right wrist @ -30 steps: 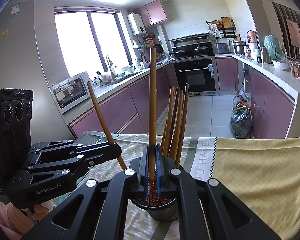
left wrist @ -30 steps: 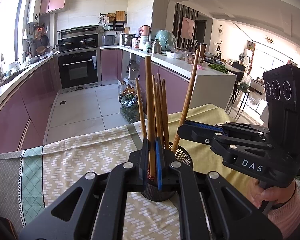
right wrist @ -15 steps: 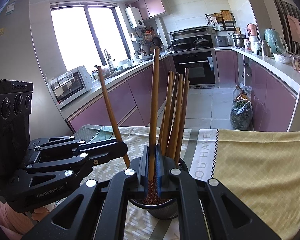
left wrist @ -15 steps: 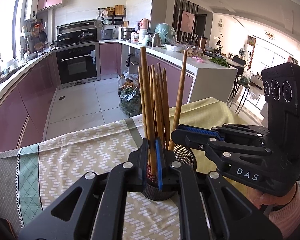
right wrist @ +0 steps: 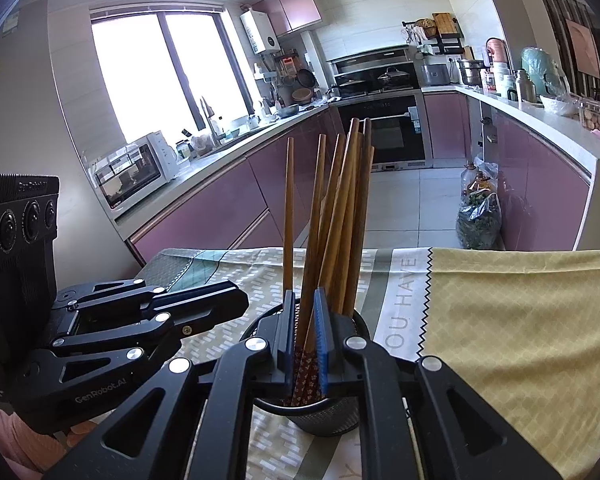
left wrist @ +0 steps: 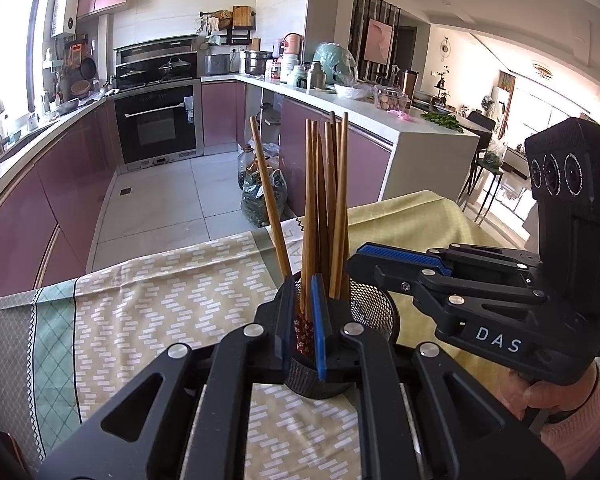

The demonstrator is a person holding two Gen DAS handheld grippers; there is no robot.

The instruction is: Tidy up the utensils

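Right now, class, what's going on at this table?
A person holds a gripper in each hand at a black mesh holder full of wooden chopsticks, which stands on a tablecloth. The left gripper and right gripper each straddle chopsticks standing in the holder. The right gripper's jaws have just been opening, and both pairs stand slightly apart, so the sticks look released rather than gripped.

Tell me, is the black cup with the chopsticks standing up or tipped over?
Standing up. The black mesh cup sits flat on the tablecloth, and the chopsticks poke upward out of its open top, leaning a little.
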